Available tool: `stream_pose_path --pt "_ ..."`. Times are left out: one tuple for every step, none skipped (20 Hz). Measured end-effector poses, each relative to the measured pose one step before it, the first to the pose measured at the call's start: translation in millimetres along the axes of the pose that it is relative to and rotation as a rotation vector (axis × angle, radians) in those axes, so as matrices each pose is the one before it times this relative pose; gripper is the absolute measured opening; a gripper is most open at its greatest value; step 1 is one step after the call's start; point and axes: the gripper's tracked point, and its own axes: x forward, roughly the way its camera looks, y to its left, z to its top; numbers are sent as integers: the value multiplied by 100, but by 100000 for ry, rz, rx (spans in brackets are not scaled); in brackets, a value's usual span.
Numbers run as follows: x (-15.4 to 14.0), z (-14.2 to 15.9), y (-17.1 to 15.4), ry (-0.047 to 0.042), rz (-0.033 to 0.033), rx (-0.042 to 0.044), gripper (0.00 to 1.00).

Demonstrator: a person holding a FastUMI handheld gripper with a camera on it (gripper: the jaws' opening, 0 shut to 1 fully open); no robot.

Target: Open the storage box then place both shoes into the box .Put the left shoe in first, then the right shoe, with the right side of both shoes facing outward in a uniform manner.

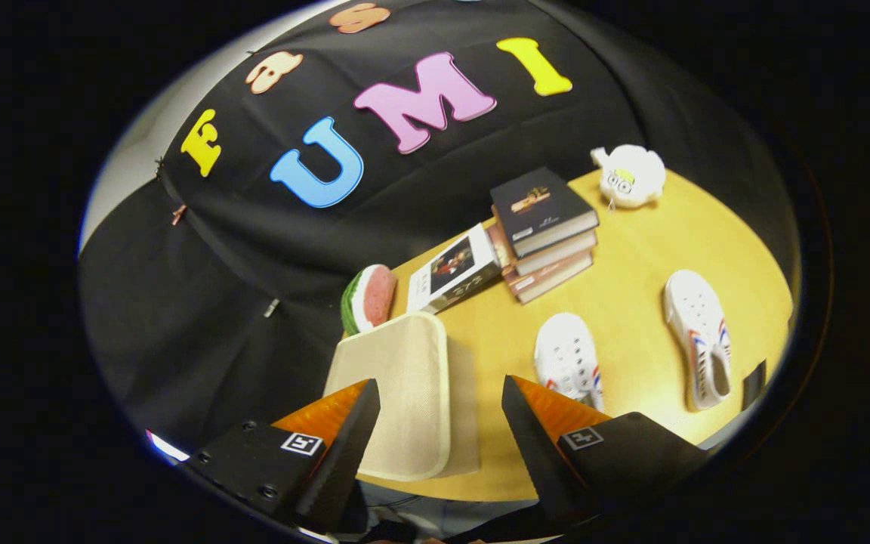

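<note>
Gripper view: fingers [441, 393] spread apart above a beige fabric storage box [405, 393]; perforated white shoes [567, 361] beyond.

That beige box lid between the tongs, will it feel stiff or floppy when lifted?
The beige storage box looks like fabric with a piped edge, so its lid probably flexes rather than staying rigid. It likely weighs little and may slide on the smooth table. The open tongs straddle it without touching.

The tool [441, 412] hangs with fingers spread wide above the closed beige storage box [405, 393]. Two white shoes [567, 359] [698, 332] lie apart on the bench [631, 257], beyond the fingers.
</note>
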Motion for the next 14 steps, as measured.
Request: stream_pose_path --pt "563 -617 392 4382 4022 2978 98" --pt "646 -481 98 3364 3065 1975 98" --pt "723 -537 -243 2918 1893 1575 98" --pt "905 -892 -383 3835 1843 1885 98" --pt "760 -1038 -285 4127 2879 2945 98" --pt "530 -725 -226 3777 2207 2720 98" --pt "545 -482 -670 3060 419 2634 98" --pt "507 -223 -880 2241 106 2338 98" --pt "509 -101 -599 1613 568 2588 98" --pt "439 -155 -251 1854 1761 2861 98" --pt "300 -259 -3 2146 2529 2772 98" --pt "352 -187 182 2079 3189 2878 98" --pt "495 -153 310 2220 3911 2977 98" --pt "505 -146 215 2077 3601 3407 96"
